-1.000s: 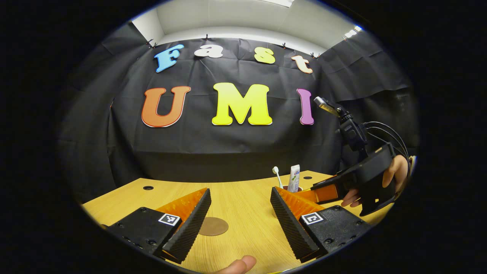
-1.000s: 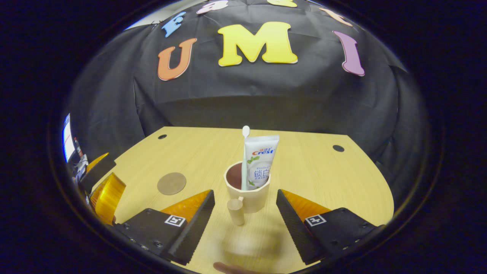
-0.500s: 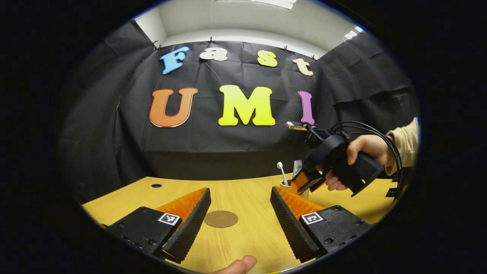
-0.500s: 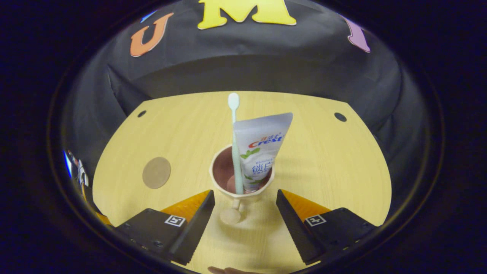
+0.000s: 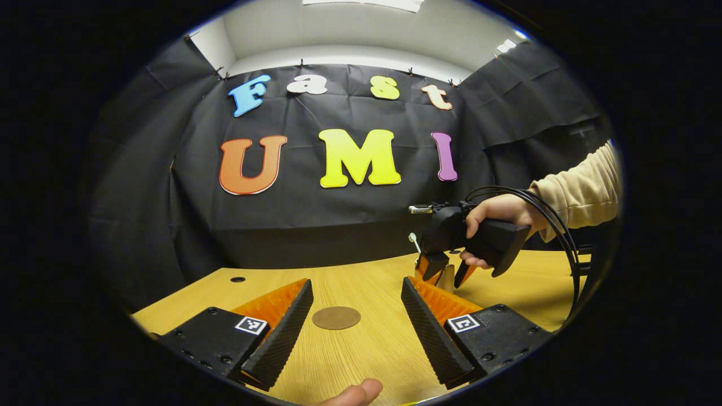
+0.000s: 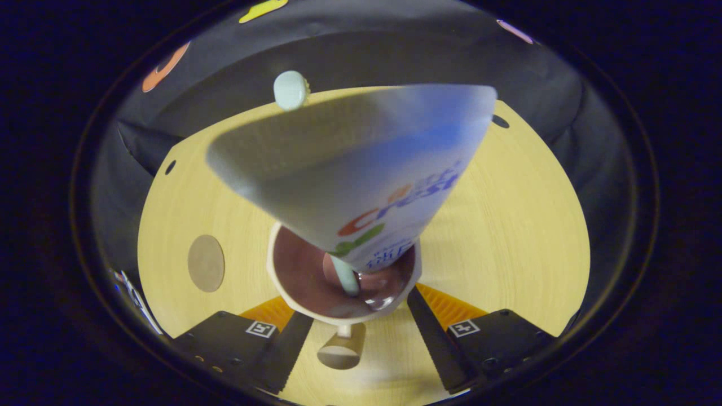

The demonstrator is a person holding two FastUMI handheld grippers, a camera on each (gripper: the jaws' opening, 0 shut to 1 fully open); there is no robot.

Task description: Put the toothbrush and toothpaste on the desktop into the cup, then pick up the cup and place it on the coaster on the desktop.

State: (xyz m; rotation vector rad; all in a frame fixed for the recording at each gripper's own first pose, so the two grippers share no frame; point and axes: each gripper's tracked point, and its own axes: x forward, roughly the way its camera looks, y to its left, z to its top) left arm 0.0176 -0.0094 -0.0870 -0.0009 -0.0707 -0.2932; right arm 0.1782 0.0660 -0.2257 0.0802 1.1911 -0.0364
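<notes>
While the toothbrush [image 6: 290,90] and the toothpaste tube [image 6: 361,175] are already standing in the cup [image 6: 282,265], the cup is still sitting on the bare desktop [image 6: 507,225], so the first half of the task looks done and the carry to the coaster [image 6: 206,263] is what is remaining. In the right gripper view, the right gripper [image 6: 352,344] is holding its fingers wide to either side of the cup, the stubby handle [image 6: 341,352] lying in the gap between them; neither finger seems to be pressing on the wall yet, so the grasp is probably still to come. The coaster is lying well off to the left of these fingers. In the left gripper view, the left gripper [image 5: 356,332] is hovering wide and holding nothing, with the coaster just ahead between its fingers, while the other gripper, in a hand [image 5: 496,211] with a pale sleeve [image 5: 581,192], is dipping over the cup ahead and to the right. Compared with half a second ago, the right gripper has come down and in: the tube is looming far larger, the cup rim is sitting between the fingertips, and in the left gripper view the hand has tilted further downward.
</notes>
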